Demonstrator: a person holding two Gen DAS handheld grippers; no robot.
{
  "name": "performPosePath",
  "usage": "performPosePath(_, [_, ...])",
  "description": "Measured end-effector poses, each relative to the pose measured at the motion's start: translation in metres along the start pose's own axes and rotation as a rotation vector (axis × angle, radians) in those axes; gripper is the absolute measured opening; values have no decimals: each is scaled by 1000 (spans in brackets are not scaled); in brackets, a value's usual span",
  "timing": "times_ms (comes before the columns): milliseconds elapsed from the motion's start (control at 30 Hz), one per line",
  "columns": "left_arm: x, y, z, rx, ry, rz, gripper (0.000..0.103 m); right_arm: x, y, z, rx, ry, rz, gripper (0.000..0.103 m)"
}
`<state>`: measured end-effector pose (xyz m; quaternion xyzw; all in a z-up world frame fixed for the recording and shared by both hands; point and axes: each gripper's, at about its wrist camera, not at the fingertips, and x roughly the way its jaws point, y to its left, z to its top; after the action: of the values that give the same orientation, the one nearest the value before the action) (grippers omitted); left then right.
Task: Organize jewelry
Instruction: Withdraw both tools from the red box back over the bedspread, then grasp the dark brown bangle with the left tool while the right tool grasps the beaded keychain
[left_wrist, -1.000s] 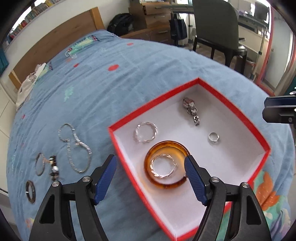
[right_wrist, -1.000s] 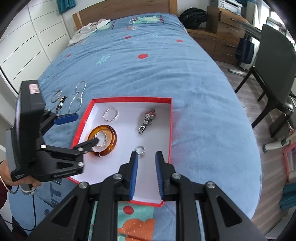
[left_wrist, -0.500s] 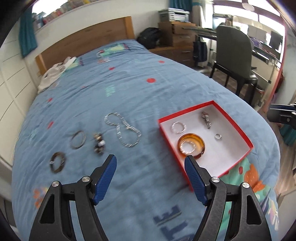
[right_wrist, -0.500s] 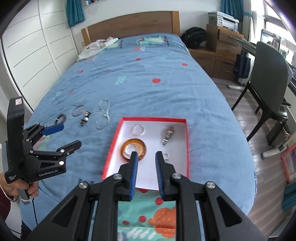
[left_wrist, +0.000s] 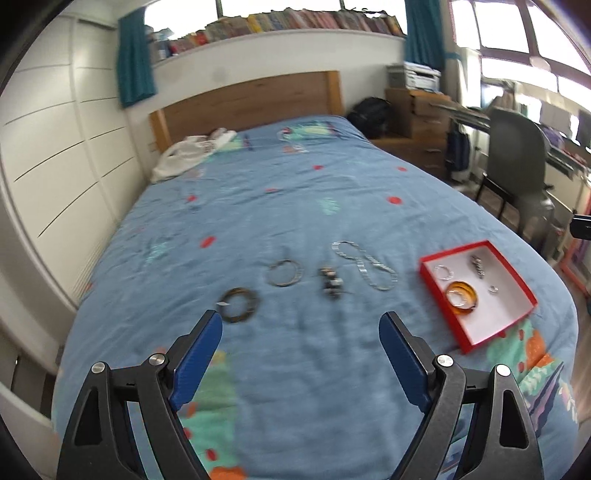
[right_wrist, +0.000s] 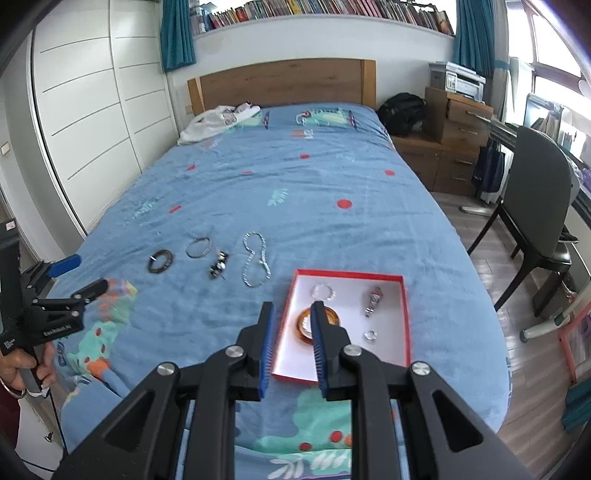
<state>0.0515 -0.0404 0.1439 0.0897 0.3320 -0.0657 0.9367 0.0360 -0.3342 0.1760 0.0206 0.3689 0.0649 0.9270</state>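
Jaws spread wide and carrying nothing, my left gripper (left_wrist: 301, 345) hangs above the blue bedspread (left_wrist: 295, 206), pointed at the jewelry not yet boxed. From its camera the dark bangle (left_wrist: 239, 304) lies nearest, at about 11 o'clock just beyond the left finger. Past it, running toward 1 o'clock, come the thin hoop bangle (left_wrist: 283, 273), the beaded piece (left_wrist: 331, 283) and the silver chain (left_wrist: 365, 265), whose long axis runs away from me, a little rightward. The red box (left_wrist: 476, 293) sits farther out at 2 o'clock, holding the amber bangle (left_wrist: 461, 297) and smaller silver pieces.

My right gripper (right_wrist: 291, 347) hovers over the box's near edge, its pads a narrow gap apart and gripping nothing. In its view the loose pieces lie well off at 10 to 11 o'clock.

I judge the left gripper nearer and better aimed, so the dark bangle looks like its next pickup.
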Motion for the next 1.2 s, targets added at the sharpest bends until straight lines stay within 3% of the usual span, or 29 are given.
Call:
performPosePath(167, [-19,50,-15,-54,-18,54,86,-7,26,2,-13,-27,12,28])
performPosePath(567, [-17,116,-40,-165,8,138,93,5,64,12,-50,-50,54,30])
performPosePath(767, [11,130,-51,-194,49,152,98,42,70,9,-51,-20,57,30])
performPosePath(1200, [122,137,-63,-223,177,104,99,158,84,9,-17,80,105,34])
